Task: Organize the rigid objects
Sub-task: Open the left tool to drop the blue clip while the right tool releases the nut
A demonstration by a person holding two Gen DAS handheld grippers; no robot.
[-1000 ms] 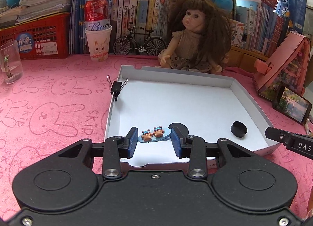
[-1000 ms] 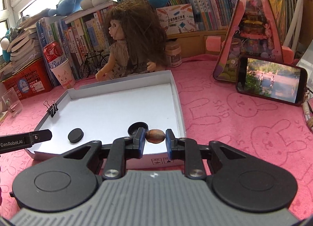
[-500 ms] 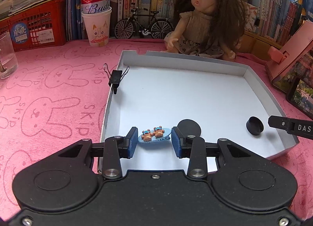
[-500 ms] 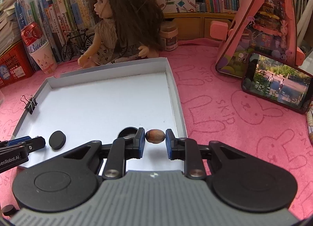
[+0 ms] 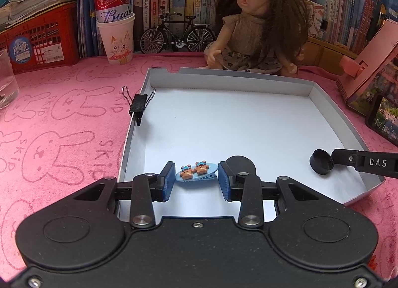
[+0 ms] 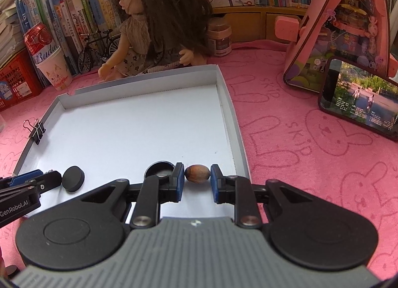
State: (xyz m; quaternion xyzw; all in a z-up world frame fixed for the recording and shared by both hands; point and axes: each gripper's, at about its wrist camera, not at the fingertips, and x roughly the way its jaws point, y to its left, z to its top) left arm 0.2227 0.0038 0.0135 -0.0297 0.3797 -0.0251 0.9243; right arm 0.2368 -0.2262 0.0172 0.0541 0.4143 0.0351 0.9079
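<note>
A white shallow tray lies on the pink cloth. My left gripper is shut on a blue hair clip with two small bears, held over the tray's near left part. My right gripper is shut on a brown nut over the tray's near right corner. On the tray floor lie a flat black disc and a black cap. The right wrist view shows the disc and the cap too. A black binder clip grips the tray's left wall.
A doll sits behind the tray. A toy bicycle, a paper cup holding a can, a red basket and a glass stand at the left. A pink house and a phone are at the right.
Both grippers have moved forward over the tray and tipped a little downward, so the tray looks nearer. The hair clip and the nut stay held as before.
</note>
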